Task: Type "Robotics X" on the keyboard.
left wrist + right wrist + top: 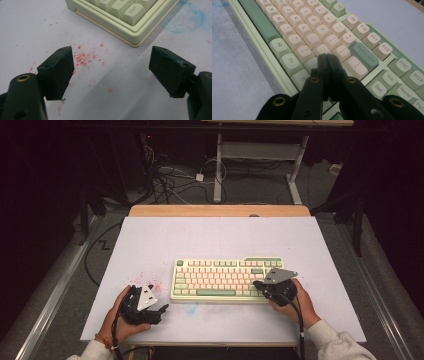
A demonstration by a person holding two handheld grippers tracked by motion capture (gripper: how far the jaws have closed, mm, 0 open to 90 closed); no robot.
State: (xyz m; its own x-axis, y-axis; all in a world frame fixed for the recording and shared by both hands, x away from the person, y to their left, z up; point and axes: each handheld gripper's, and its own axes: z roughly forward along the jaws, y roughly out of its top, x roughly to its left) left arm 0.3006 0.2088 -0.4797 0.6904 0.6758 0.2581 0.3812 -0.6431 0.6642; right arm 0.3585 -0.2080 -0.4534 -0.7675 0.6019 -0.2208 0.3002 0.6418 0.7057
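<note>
**Closed jaws poised over the right-hand keys**

The left gripper (161, 310) rested on the white table (150, 240) with its jaws spread wide and empty, just beside the keyboard (220, 280) at its near left corner. The right gripper (328, 58) had its jaws pressed together, holding nothing, their tips over keys near Enter. A clean press probably called for a straight, light descent onto one key.

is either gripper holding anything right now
Nothing is held. The left gripper stands open over the table; the right gripper is shut, its tips over the keyboard.

white table top (150, 245), red specks (83, 57), blue smudge (192, 18), floor cables (170, 180)
</note>
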